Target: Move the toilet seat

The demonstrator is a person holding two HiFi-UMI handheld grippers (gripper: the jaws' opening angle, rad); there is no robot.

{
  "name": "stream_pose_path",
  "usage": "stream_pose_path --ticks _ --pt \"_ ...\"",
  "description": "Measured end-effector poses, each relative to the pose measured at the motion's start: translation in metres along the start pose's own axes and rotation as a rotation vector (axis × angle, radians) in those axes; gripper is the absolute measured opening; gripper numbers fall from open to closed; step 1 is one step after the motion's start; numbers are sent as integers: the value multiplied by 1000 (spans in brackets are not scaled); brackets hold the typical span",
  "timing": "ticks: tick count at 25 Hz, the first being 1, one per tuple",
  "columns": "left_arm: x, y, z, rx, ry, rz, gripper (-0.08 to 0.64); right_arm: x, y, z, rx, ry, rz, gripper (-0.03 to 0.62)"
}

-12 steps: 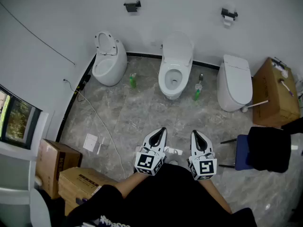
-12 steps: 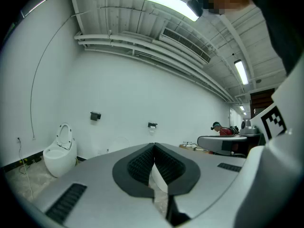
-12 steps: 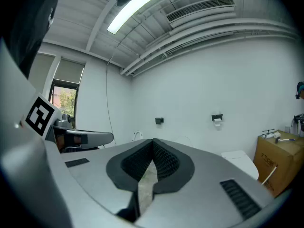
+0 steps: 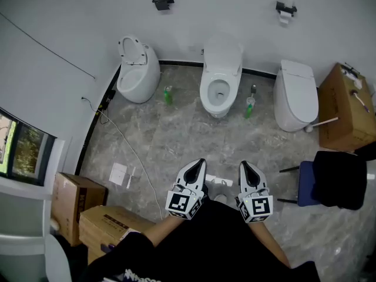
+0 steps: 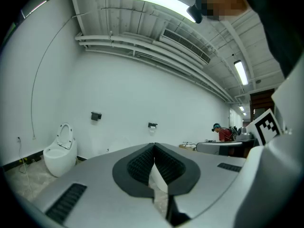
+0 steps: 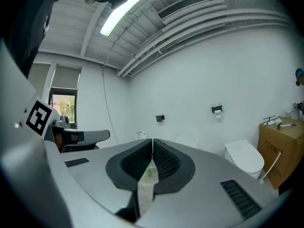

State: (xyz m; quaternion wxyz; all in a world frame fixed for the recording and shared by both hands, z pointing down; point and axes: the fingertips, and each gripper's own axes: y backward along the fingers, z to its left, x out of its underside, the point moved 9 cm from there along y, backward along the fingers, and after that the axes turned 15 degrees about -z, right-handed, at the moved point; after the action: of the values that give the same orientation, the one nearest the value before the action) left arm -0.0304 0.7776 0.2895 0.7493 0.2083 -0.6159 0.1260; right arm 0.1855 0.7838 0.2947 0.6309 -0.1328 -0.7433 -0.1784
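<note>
Head camera's high up, looking steeply down on the left claw (image 4: 201,161) and right claw (image 4: 242,165) close below, wall (image 4: 223,16) well ahead of their tips. Each claw camera sits just behind its own jaws, facing that wall. Left one shares the left toilet (image 5: 59,151) with the head view; right one, the right toilet (image 6: 244,158).

The middle toilet (image 4: 220,81) looks like glossy white ceramic. The floor (image 4: 188,140) is smooth, grey, marble-patterned stone. The cardboard box (image 4: 346,110) is matt brown.
</note>
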Motion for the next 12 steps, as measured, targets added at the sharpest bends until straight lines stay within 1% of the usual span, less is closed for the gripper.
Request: stream_pose_path --ticks 2,3,7,10,12 --pt "4 -2 4 39 44 -3 15 3 -3 3 4 -6 5 32" --pt "6 -5 6 51 52 -2 15 5 -6 4 0 0 12 32" --pt "14 -24 10 85 5 5 15 11 -16 -1 5 38 49 32" --pt "17 -42 24 72 18 0 15 14 -30 -8 0 57 71 32" --pt "21 -54 38 41 26 13 15 15 -45 -13 5 68 68 32"
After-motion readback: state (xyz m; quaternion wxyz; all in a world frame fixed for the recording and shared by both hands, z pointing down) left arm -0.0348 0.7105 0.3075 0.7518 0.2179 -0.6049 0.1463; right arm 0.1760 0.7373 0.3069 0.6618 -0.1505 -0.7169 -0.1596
